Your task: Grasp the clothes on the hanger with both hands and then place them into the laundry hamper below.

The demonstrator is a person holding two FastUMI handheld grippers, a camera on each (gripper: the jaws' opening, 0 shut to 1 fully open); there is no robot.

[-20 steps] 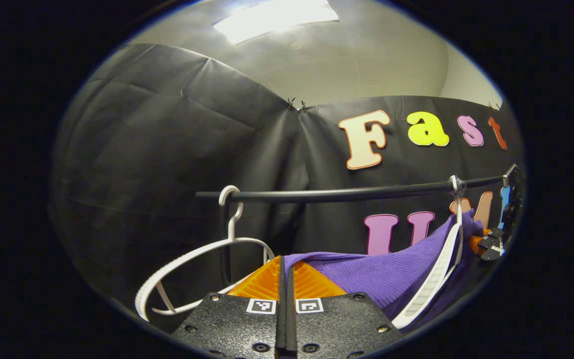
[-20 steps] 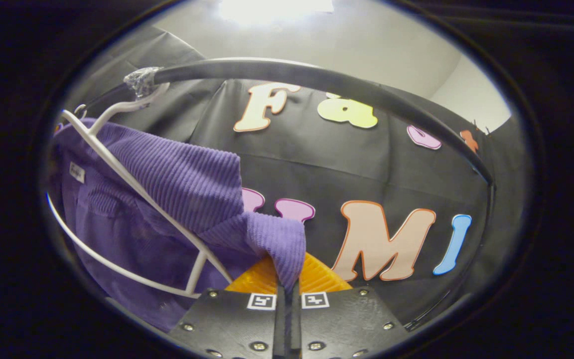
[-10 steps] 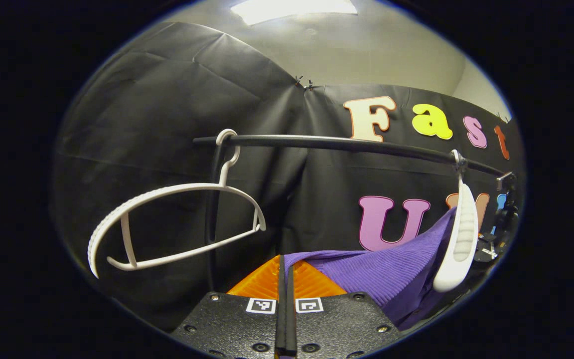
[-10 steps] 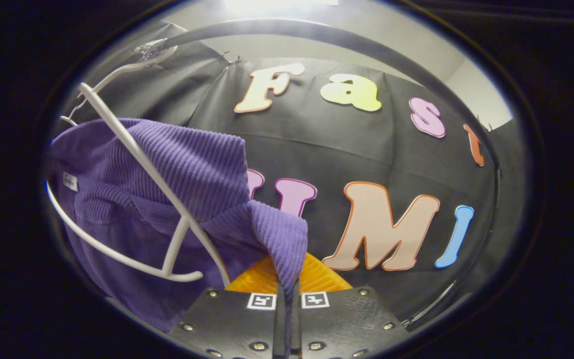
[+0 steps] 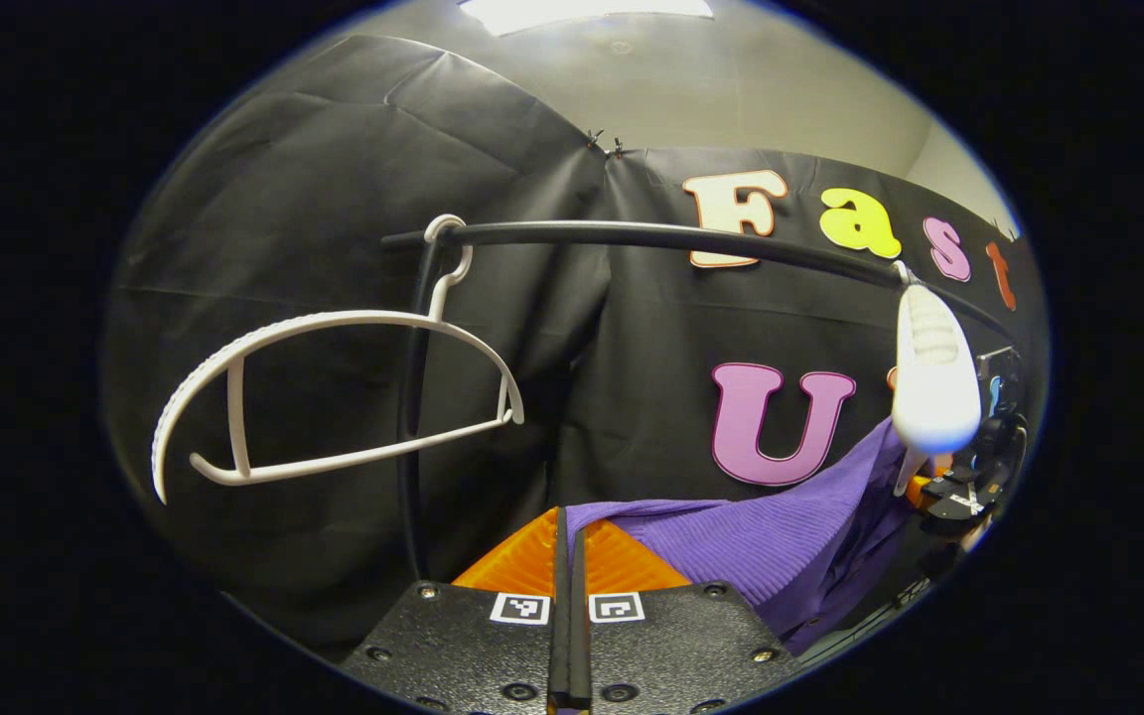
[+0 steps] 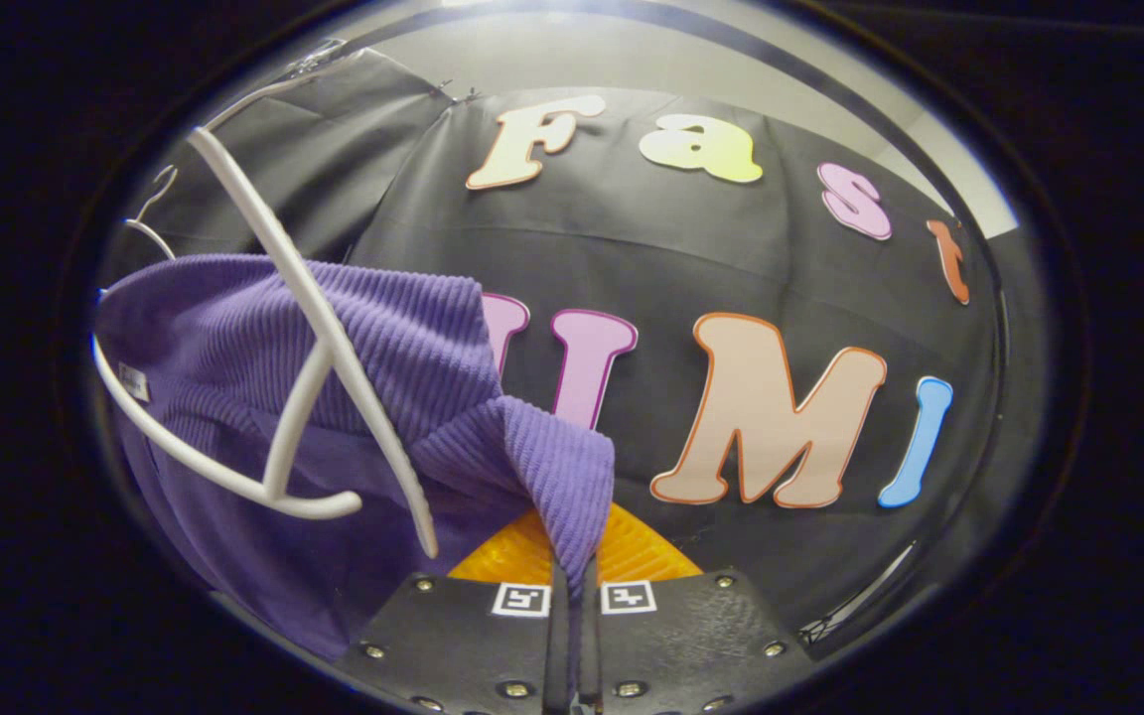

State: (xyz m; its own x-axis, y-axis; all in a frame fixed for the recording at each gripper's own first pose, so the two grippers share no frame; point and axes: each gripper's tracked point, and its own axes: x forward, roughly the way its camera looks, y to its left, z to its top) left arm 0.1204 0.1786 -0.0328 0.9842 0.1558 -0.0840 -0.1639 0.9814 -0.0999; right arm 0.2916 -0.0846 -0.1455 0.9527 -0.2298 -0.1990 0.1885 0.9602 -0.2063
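- Left gripper view: your left gripper [image 5: 569,541] has its two fingers pressed together on an edge of the purple top [image 5: 761,541], which stretches away to the right and sags in the middle.
- An empty white hanger [image 5: 334,392] hangs by its hook near the left end of the black rail [image 5: 671,238]; nothing is draped on it.
- A second hanger [image 5: 932,382] hangs near the rail's right end, seen edge-on; the top's far part lies just below and behind it.
- You can see the other gripper [image 5: 964,492] small at the right rim, beside that far part of the top.
- Right gripper view: your right gripper [image 6: 572,571] is clamped on a folded corner of the top [image 6: 403,348], the cloth running down between the fingers.
- The white hanger [image 6: 314,348] crosses in front of the top, tilted, with one arm end bare and free of the cloth; whether the rest of the top rests on it, you cannot tell.
- The rail [image 6: 830,89] arcs along the upper rim of this view.
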